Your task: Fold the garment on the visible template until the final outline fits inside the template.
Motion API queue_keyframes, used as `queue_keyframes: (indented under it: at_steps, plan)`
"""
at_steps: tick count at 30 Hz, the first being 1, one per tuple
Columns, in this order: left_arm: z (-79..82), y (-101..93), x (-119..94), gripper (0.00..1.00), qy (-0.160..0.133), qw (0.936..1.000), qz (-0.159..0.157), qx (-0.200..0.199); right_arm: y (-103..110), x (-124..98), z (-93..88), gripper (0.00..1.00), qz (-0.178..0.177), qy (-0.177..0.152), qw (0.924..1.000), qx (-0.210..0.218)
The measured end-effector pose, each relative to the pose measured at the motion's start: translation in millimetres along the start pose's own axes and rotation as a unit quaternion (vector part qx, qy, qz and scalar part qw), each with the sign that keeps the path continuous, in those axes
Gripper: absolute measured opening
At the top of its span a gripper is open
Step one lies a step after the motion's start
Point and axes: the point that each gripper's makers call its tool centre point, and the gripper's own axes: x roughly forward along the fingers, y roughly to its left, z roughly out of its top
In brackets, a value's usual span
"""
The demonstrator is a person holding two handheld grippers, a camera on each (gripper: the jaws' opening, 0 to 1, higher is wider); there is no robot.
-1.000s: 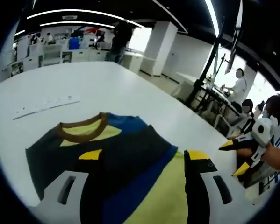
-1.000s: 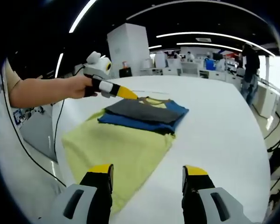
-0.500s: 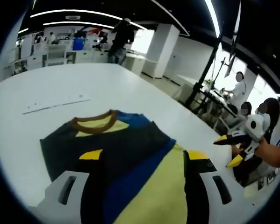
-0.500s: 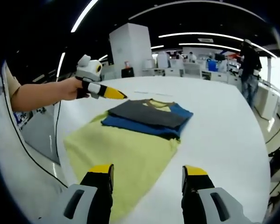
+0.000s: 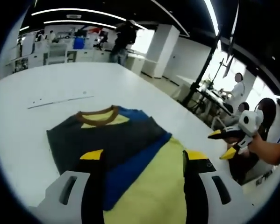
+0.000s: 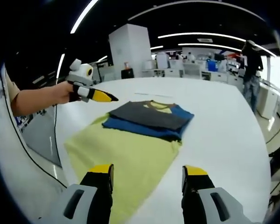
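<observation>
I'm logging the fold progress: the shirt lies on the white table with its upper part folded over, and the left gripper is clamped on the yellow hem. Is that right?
Not quite. The left gripper grips nothing: in the right gripper view it hangs in the air beside the shirt, clear of the cloth. The rest holds: the shirt lies on the white table with its upper part folded over.

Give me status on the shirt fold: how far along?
Done: the T-shirt's sleeves and sides lie folded inward over its upper half. In hand: nothing; left gripper and right gripper are open above the table. Left: fold up the yellow lower half.
</observation>
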Motion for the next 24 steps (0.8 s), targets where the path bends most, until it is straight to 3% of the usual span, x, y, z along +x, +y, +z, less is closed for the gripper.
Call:
queue_keyframes:
  at_steps: [24]
  plan:
    - [-31.2, 8.9, -54, 0.61, -0.008, 0.9995, 0.02, -0.022, 10, 7, 2.5, 0.57, 0.009, 0.001, 1.0, 0.0]
